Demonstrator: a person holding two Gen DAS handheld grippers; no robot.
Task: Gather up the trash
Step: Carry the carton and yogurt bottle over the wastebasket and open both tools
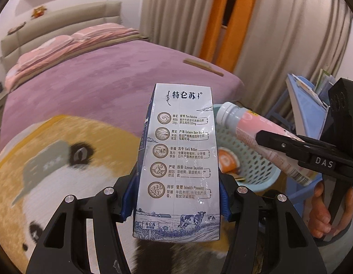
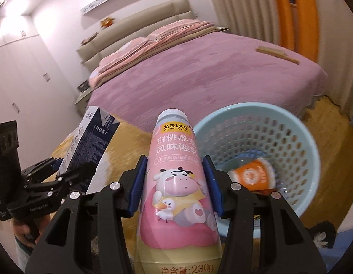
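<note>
Left wrist view: the left gripper (image 1: 176, 196) is clamping a milk carton (image 1: 178, 159) upright, beside the blue basket (image 1: 263, 173). Right wrist view: the right gripper (image 2: 175, 182) is squeezing a pink yogurt bottle (image 2: 176, 182), seemingly just short of the basket rim, an orange cup (image 2: 252, 174) lying inside.
</note>
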